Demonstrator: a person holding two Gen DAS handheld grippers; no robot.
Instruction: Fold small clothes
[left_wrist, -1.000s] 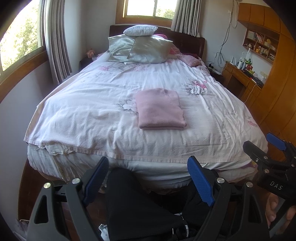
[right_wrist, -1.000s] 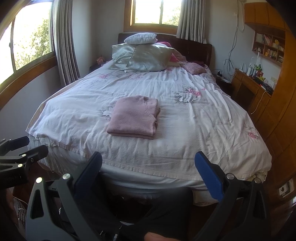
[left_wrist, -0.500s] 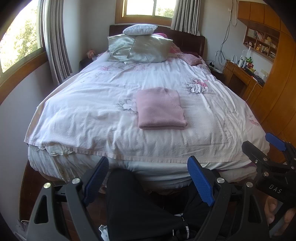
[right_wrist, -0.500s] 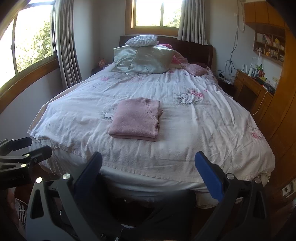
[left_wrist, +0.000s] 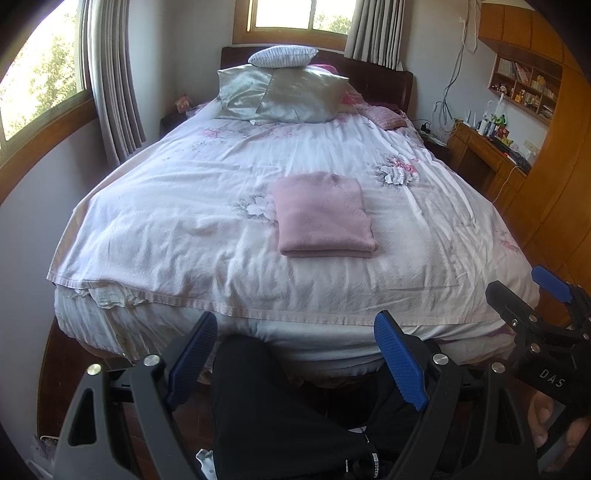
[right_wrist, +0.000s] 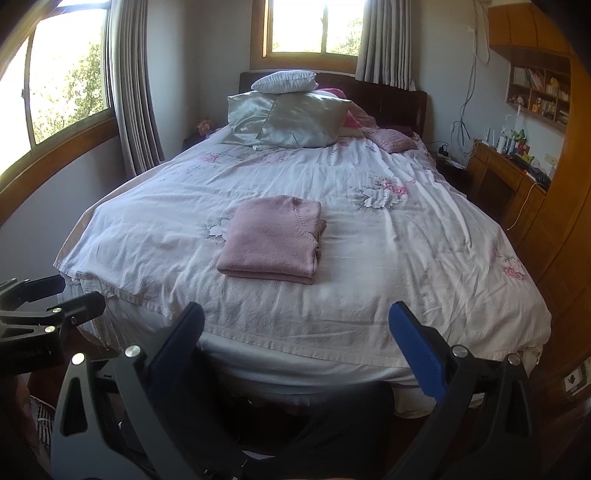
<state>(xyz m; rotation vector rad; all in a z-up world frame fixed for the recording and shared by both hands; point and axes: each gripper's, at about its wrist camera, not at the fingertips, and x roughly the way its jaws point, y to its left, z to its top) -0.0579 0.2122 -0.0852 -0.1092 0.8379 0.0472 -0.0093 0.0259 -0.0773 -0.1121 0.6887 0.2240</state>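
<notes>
A pink knitted garment (left_wrist: 322, 214) (right_wrist: 273, 240) lies folded into a neat rectangle in the middle of the bed, on the white floral bedcover (left_wrist: 184, 229) (right_wrist: 424, 258). My left gripper (left_wrist: 295, 332) hangs open below the foot of the bed, well short of the garment, with nothing between its blue pads (left_wrist: 397, 362). My right gripper (right_wrist: 295, 325) is open too, at the foot edge, empty. Each gripper shows in the other's view: the right one (left_wrist: 532, 295) at the right side, the left one (right_wrist: 62, 291) at the left side.
Silver and striped pillows (left_wrist: 284, 92) pile at the headboard. A wooden desk (left_wrist: 487, 155) with small items stands right of the bed. Curtained windows (right_wrist: 70, 81) line the left wall. The person's dark trouser legs (left_wrist: 280, 413) fill the space under the grippers.
Both grippers have drifted slightly back and up from the bed, so the views show a little more of the room. The garment has not moved.
</notes>
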